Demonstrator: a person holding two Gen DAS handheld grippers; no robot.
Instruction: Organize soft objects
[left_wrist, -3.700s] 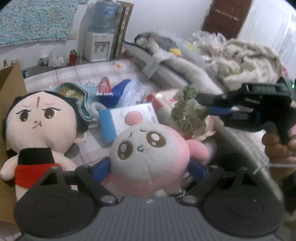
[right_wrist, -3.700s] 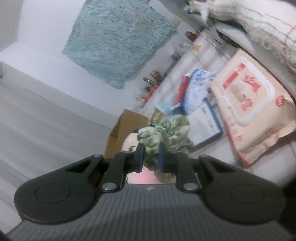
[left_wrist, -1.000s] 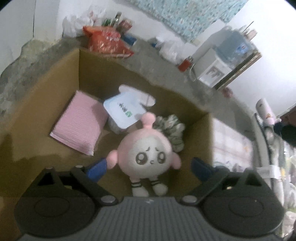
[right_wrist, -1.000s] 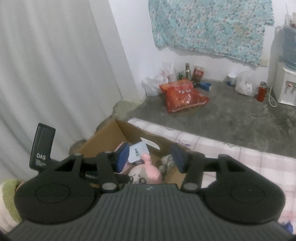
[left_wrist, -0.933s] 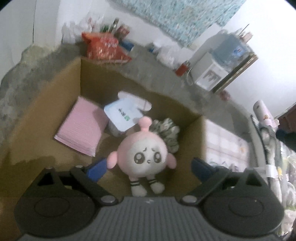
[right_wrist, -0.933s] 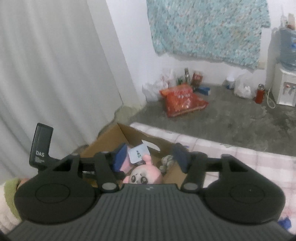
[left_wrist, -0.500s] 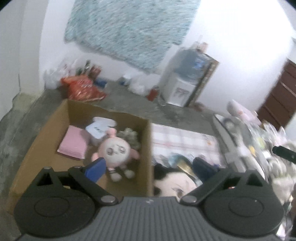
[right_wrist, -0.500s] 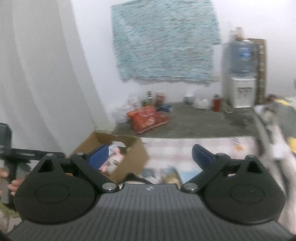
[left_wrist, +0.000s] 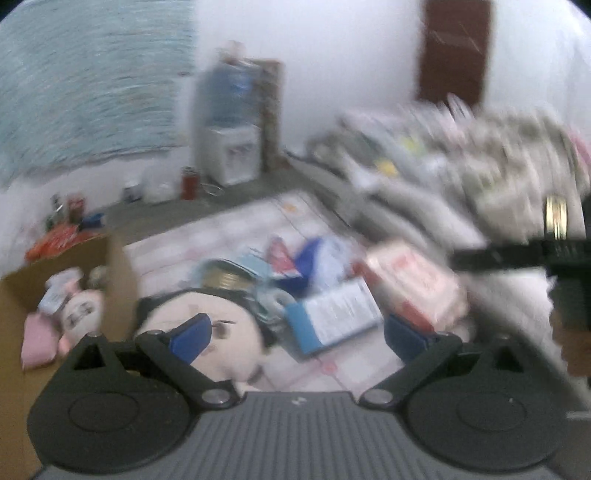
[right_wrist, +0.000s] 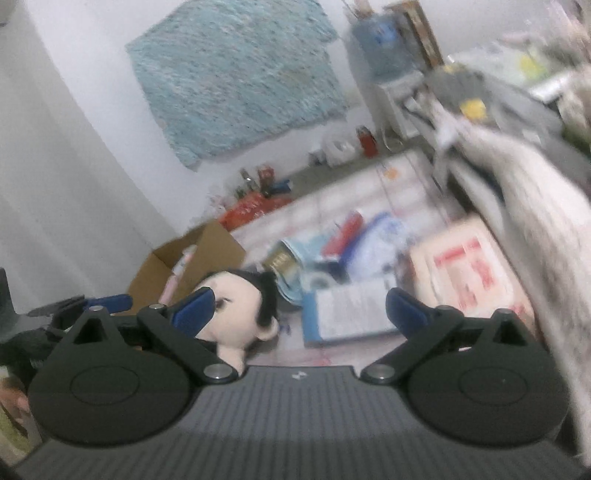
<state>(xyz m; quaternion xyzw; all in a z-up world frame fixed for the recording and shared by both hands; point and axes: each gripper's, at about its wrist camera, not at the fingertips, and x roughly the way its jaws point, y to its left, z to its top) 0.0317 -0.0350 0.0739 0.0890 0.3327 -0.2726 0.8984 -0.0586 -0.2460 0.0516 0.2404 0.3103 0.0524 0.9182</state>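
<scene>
A dark-haired plush doll (left_wrist: 236, 339) lies on the checked sheet beside the cardboard box (left_wrist: 114, 273). The pink plush (left_wrist: 81, 314) lies inside that box. My left gripper (left_wrist: 297, 338) is open with nothing between its pads, and the doll's head sits just behind its left fingertip. In the right wrist view the same doll (right_wrist: 240, 299) lies behind the left fingertip of my right gripper (right_wrist: 300, 306), which is wide open and holds nothing. The box (right_wrist: 218, 247) stands behind the doll. Each gripper shows at the edge of the other's view; both views are blurred.
A blue-and-white carton (left_wrist: 332, 314), a pink wipes pack (left_wrist: 413, 280) and small packets lie right of the doll. Bedding (left_wrist: 480, 166) is piled at the right; a grey blanket (right_wrist: 535, 221) hangs close. A water dispenser (left_wrist: 229, 147) stands at the wall.
Both views have swung right, from the box onto the clutter on the sheet. The pink plush and the scrunchie stay in the box. The right jaws have spread wider.
</scene>
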